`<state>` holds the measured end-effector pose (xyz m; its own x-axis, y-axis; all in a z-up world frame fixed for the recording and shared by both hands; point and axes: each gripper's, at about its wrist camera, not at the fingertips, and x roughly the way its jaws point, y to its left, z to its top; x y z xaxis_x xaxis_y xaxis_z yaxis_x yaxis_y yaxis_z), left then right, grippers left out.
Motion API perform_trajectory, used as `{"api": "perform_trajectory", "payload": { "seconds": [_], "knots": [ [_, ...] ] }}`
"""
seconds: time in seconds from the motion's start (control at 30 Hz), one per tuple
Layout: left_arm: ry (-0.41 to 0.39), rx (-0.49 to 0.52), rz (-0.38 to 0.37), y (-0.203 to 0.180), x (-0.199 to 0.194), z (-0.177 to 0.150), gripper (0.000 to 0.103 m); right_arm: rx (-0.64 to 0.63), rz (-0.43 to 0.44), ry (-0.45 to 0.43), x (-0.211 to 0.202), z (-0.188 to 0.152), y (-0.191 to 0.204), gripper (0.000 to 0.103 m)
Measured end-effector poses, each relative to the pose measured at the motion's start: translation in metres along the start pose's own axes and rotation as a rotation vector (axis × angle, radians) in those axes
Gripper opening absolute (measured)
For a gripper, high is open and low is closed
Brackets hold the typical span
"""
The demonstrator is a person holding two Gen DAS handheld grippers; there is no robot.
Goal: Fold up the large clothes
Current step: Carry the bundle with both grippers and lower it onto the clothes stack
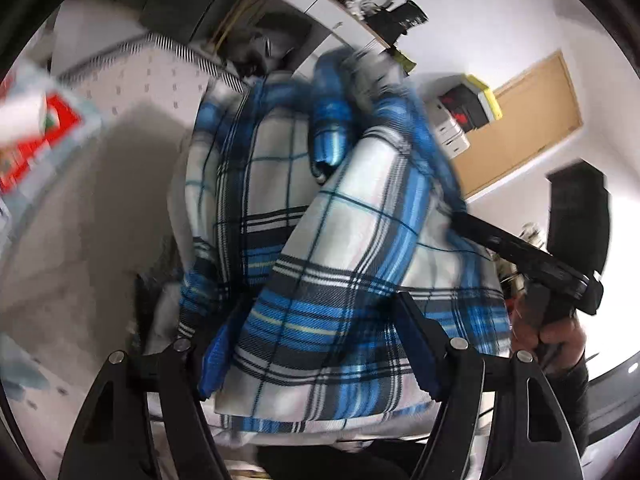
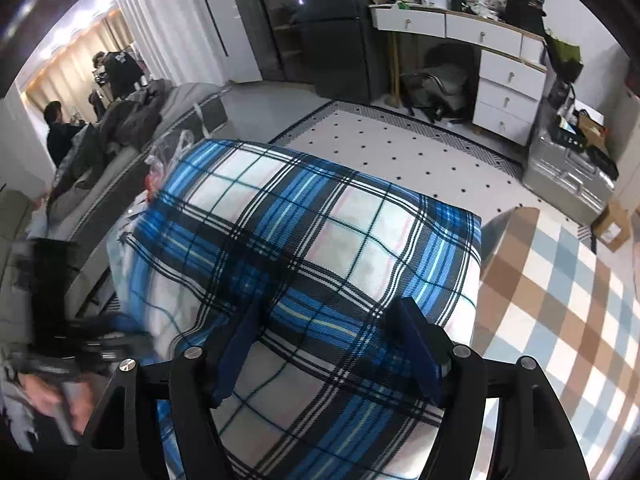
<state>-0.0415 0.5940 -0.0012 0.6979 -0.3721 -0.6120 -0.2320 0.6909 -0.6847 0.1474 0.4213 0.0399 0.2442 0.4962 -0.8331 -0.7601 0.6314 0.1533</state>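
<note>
Plaid blanket (image 2: 320, 240), blue, white and black, fills the space between and under both grippers. In the right wrist view the right gripper (image 2: 332, 344) stands with its jaws well apart above the folded cloth; the fabric runs beneath the blue pads (image 2: 420, 344) but they do not pinch it. From there the blanket spreads outward as a thick, roughly squared bundle with a neat corner at its far right, lying on a bed whose tan and pale blue checked cover (image 2: 560, 300) shows to the right. Beyond it lies a white rug with black dots (image 2: 400, 148), then a white desk with drawers (image 2: 500, 60) and a silver suitcase (image 2: 568, 176). At the left edge a hand (image 2: 48, 396) grips the handle of the other tool, blurred. In the left wrist view the left gripper (image 1: 316, 340) is likewise spread wide, with a fold of the blanket (image 1: 320, 240) bulging up between its fingers; whether the pads press it I cannot tell for certain, though the cloth seems loose. Farther out the cloth is bunched and rumpled, and the picture is blurred. To the right the right gripper's black body (image 1: 528, 252) and the hand holding it (image 1: 556, 332) appear, with a cork board (image 1: 528, 120) on the white wall behind.
</note>
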Motion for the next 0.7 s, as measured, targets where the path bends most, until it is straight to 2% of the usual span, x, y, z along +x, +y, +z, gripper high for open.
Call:
{"api": "perform_trajectory", "payload": {
  "seconds": [0.07, 0.17, 0.27, 0.37, 0.4, 0.47, 0.53, 0.6, 0.7],
  "knots": [
    [-0.027, -0.024, -0.014, 0.006, -0.001, 0.001, 0.069, -0.001, 0.014, -0.050, -0.008, -0.001, 0.001, 0.072],
    [-0.039, -0.016, 0.003, 0.001, -0.013, 0.001, 0.069, -0.029, 0.068, -0.123, -0.038, -0.012, 0.014, 0.072],
    [-0.065, -0.022, 0.029, -0.005, -0.026, 0.001, 0.069, -0.152, 0.074, -0.147, -0.054, -0.037, 0.033, 0.073],
    [-0.100, -0.011, 0.050, -0.018, -0.042, -0.010, 0.069, -0.314, -0.008, -0.123, -0.045, -0.066, 0.053, 0.074],
    [-0.114, -0.016, 0.050, -0.018, -0.044, -0.020, 0.069, -0.328, -0.044, -0.121, -0.040, -0.073, 0.058, 0.075],
    [-0.145, -0.026, 0.043, -0.023, -0.045, -0.030, 0.069, -0.293, -0.058, -0.143, -0.045, -0.078, 0.064, 0.075],
    [-0.178, -0.023, 0.059, -0.025, -0.053, -0.049, 0.069, -0.234, 0.008, -0.164, -0.054, -0.084, 0.065, 0.075],
    [-0.222, 0.025, 0.084, -0.036, -0.058, -0.070, 0.069, -0.178, 0.123, -0.197, -0.068, -0.100, 0.060, 0.074],
    [-0.269, 0.095, 0.155, -0.052, -0.058, -0.097, 0.069, -0.105, 0.189, -0.298, -0.095, -0.137, 0.050, 0.074]
  ]
}}
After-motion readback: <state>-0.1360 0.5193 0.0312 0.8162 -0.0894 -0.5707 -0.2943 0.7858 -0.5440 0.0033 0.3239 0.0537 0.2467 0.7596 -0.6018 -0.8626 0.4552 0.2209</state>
